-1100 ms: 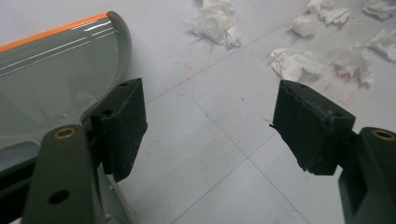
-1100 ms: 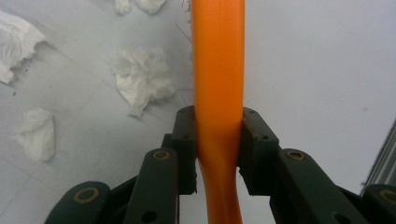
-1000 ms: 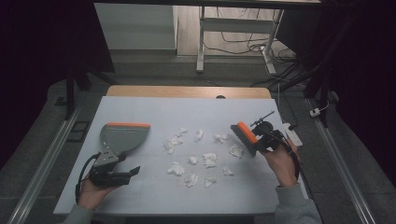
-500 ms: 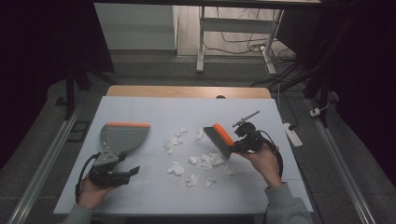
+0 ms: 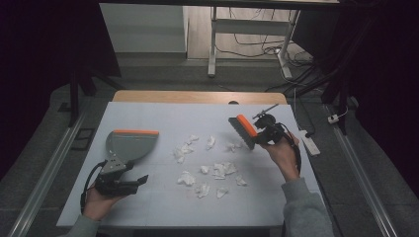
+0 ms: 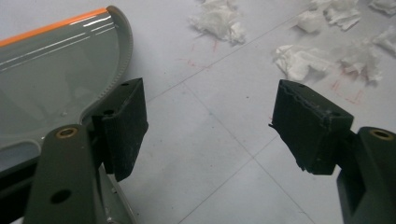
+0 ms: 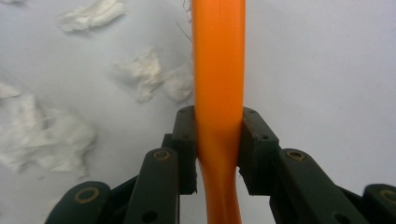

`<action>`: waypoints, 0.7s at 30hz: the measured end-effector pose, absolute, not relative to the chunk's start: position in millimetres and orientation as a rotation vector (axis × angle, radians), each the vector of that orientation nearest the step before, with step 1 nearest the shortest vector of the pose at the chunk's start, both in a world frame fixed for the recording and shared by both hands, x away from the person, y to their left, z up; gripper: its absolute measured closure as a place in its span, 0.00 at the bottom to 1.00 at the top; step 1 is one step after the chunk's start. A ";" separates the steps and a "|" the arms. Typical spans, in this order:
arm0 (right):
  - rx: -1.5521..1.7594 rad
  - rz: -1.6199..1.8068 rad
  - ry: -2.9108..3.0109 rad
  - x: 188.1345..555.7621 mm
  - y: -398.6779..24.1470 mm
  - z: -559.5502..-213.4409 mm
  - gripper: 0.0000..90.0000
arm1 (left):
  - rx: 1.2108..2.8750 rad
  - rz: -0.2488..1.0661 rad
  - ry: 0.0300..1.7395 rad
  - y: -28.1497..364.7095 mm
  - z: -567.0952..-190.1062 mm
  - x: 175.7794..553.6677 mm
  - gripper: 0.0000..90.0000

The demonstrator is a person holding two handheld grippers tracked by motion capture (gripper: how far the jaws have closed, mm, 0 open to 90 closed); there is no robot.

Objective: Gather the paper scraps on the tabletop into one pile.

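A grey dustpan (image 5: 129, 144) with an orange lip lies on the white table (image 5: 163, 113) at the left. My left gripper (image 5: 137, 172) rests just behind it, open. In the left gripper view the dustpan (image 6: 51, 74) sits beside the left jaw and bare table shows between the jaws of my left gripper (image 6: 210, 121). My right gripper (image 5: 262, 134) is shut on the orange handle of a hand brush (image 5: 242, 131), held tilted above the table at the right. In the right gripper view that handle (image 7: 218, 70) is clamped between both pads. Crumpled white paper scraps (image 5: 220, 169) are scattered mid-table.
More paper scraps (image 6: 219, 21) lie ahead of the left gripper, and others (image 7: 149, 74) lie left of the brush handle. A white remote-like object (image 5: 310, 144) sits by the table's right edge. Rails run along the floor on both sides.
The right gripper swung the brush left into the scraps, then back to the right and farther up the table. The left gripper and dustpan stayed put.
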State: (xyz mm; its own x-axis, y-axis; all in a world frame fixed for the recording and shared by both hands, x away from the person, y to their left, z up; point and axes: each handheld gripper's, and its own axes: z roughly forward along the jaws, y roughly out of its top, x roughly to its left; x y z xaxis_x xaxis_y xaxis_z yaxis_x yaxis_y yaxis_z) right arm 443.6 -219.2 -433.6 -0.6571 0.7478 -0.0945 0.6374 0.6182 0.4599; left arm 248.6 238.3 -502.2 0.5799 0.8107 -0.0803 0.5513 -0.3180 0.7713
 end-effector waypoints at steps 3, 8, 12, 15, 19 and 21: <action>1.079 0.502 2.586 455.1 -209.9 -431.5 0.79 | 2.007 0.412 1.082 239.3 -501.8 247.5 0.30; 1.019 0.362 2.629 472.8 -193.3 -436.4 0.79 | 2.012 0.406 1.082 240.9 -503.7 248.3 0.31; 0.973 0.319 2.683 476.7 -181.8 -441.2 0.79 | 2.014 0.405 1.081 241.0 -504.2 248.9 0.31; 0.930 0.316 2.722 470.0 -171.5 -443.8 0.79 | 2.017 0.407 1.079 240.5 -504.3 249.0 0.31; 0.810 0.281 2.758 452.4 -159.0 -446.7 0.79 | 2.016 0.414 1.079 240.5 -503.6 248.0 0.31; 0.776 0.293 2.794 442.8 -157.3 -446.0 0.79 | 2.013 0.414 1.079 240.8 -503.4 247.6 0.31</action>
State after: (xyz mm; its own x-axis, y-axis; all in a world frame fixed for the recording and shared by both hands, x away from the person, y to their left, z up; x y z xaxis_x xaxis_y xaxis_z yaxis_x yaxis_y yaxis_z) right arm 442.8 -157.3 -446.0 -0.8345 0.5264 -0.1632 0.4810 0.8402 0.2503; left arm 247.6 240.8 -503.4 0.5828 0.8087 -0.0798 0.5474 -0.3182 0.7740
